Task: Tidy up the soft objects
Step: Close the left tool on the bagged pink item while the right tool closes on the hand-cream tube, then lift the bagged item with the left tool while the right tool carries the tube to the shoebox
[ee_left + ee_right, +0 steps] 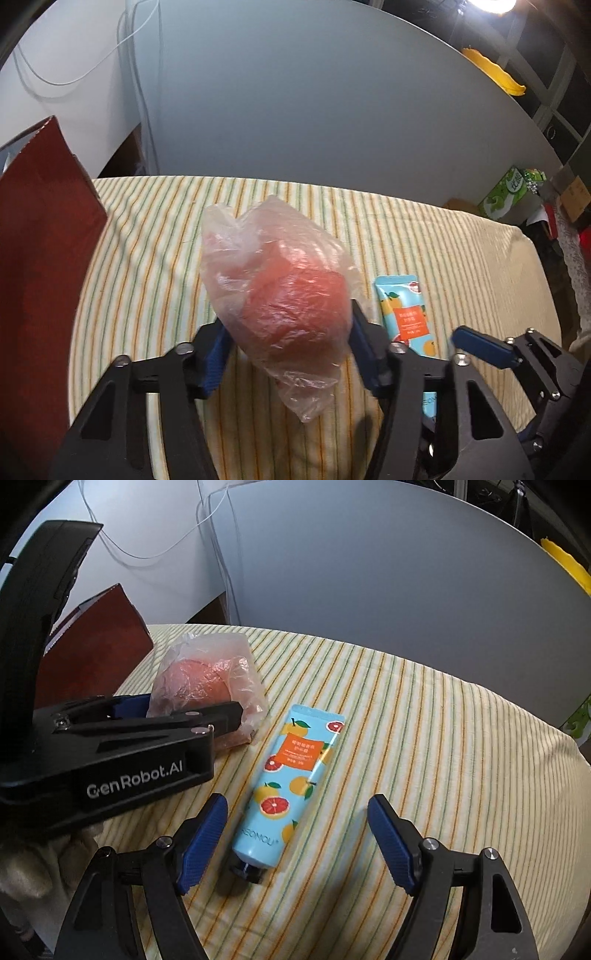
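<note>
My left gripper point(288, 332) is shut on a clear plastic bag with a soft red-orange lump inside point(284, 291), held just above the striped cloth point(147, 258). The bag also shows in the right wrist view point(199, 683), between the left gripper's fingers point(221, 712). A blue hand-cream tube with orange fruit print point(291, 775) lies on the cloth, cap toward me. My right gripper point(295, 812) is open, its blue pads on either side of the tube's cap end, above it. The tube also shows in the left wrist view point(406, 314), right of the bag.
A dark red box point(40, 240) stands at the cloth's left edge, also in the right wrist view point(99, 642). A grey round panel point(332, 110) rises behind the table. Green cartons point(506, 192) and clutter sit at the far right. The cloth's right edge drops off.
</note>
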Tool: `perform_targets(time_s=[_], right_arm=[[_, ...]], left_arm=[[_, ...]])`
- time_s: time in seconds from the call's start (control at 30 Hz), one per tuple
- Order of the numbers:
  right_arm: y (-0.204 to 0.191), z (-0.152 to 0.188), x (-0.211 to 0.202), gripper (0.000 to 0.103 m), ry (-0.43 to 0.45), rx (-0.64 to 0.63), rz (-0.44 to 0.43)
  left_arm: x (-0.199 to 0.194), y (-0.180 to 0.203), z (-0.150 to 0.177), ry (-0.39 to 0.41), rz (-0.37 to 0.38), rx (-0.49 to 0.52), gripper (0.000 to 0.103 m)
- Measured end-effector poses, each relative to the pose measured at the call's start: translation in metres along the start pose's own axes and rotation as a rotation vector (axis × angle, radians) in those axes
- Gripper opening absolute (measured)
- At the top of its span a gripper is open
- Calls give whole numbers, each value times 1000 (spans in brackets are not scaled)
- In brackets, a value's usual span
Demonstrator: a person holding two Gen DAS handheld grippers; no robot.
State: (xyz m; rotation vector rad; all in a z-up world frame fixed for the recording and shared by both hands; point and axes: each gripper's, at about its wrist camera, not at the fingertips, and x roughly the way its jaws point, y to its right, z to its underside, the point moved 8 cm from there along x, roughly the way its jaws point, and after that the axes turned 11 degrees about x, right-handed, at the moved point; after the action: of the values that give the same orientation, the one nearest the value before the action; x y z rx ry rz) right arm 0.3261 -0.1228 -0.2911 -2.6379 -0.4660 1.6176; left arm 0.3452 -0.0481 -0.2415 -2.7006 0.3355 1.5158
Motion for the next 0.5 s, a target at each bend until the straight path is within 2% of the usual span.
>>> perform_targets(time_s=[0.03, 0.17, 0.23, 0.5], right_arm=[[0, 0, 2, 60, 1, -3, 4], [4, -3, -1, 41, -7, 1, -4], [8, 0, -5, 26, -12, 2, -7], [26, 13, -18, 26, -27, 70, -90]], left_arm=[[-1, 0, 0, 3, 1, 1, 51], [-3, -7, 2, 14, 13, -4, 50], [-4, -10, 4, 19, 20, -13, 50], [-22, -19, 19, 51, 34, -29, 50]])
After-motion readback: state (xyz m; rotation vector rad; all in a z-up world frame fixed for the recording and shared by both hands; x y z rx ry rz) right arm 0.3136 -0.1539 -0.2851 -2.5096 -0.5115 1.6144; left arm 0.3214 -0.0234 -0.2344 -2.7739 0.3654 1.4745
